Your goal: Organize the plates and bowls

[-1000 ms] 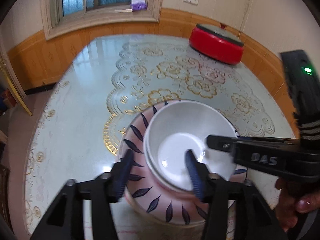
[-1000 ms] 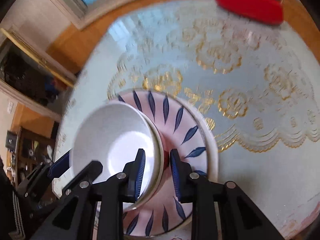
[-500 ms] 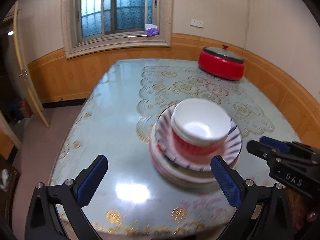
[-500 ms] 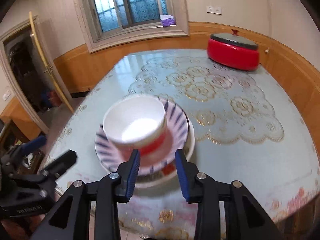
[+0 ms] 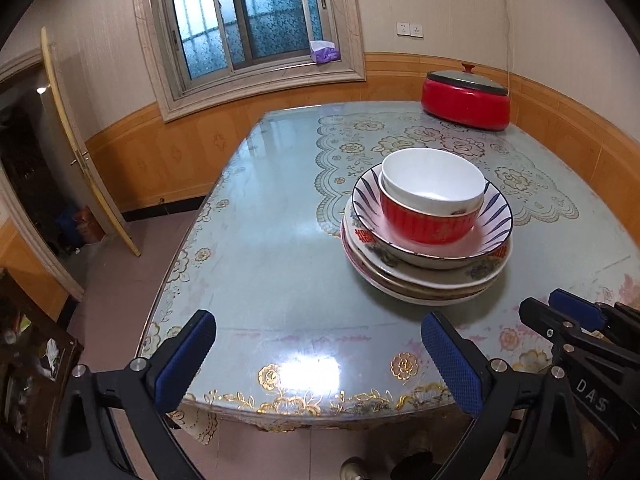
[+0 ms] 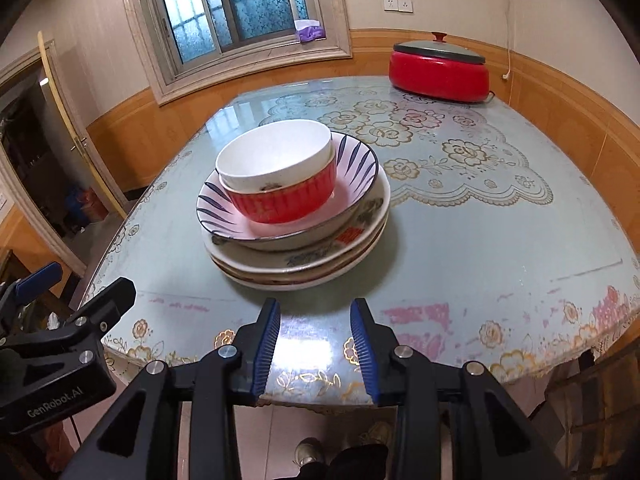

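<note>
Crockery stacked in one pile on table [image 5: 280, 280], toward its near edge. White bowl [image 5: 432, 184] nests in red bowl [image 5: 424, 222]; both sit in blue-leaf striped plate [image 5: 496, 216], atop flowered plates [image 5: 420, 280]. Left gripper [image 5: 318, 360] hovers over the near table edge, jaws spread wide, nothing between them. Right gripper [image 6: 314, 344] just short of the pile, jaws part-way apart, empty. Red lidded pot [image 6: 440, 70] at far corner, well apart from the pile. Window [image 5: 248, 12] behind.
</note>
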### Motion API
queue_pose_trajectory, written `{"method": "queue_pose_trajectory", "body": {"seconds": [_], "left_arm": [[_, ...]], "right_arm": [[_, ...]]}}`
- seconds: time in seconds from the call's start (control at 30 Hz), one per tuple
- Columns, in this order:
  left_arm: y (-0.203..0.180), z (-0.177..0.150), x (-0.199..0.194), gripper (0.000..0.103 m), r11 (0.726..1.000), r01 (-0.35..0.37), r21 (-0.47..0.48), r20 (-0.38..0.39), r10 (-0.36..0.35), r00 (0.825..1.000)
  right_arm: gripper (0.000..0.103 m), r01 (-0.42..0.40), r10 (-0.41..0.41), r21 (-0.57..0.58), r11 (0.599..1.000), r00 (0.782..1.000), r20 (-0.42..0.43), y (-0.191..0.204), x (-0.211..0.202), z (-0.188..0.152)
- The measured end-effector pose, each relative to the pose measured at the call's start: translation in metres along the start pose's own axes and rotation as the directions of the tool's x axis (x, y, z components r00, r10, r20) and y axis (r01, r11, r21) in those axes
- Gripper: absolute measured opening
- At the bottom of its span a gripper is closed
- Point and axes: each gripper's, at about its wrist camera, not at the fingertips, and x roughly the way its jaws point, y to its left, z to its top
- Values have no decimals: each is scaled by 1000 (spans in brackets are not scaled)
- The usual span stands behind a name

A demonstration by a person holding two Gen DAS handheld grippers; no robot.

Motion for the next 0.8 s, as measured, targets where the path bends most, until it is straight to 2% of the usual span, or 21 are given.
{"method": "queue_pose_trajectory", "body": {"seconds": [0.23, 0.8], "left_arm": [[-4, -3, -5, 103, 999, 39, -7, 0, -39, 999], [-1, -1, -2, 103, 999, 32, -38, -11, -33, 999]], "right_arm": [[36, 25, -24, -4, 1000, 1000, 14, 1, -4, -4], [36, 19, -17, -56, 998, 999, 33, 9, -3, 2]]}}
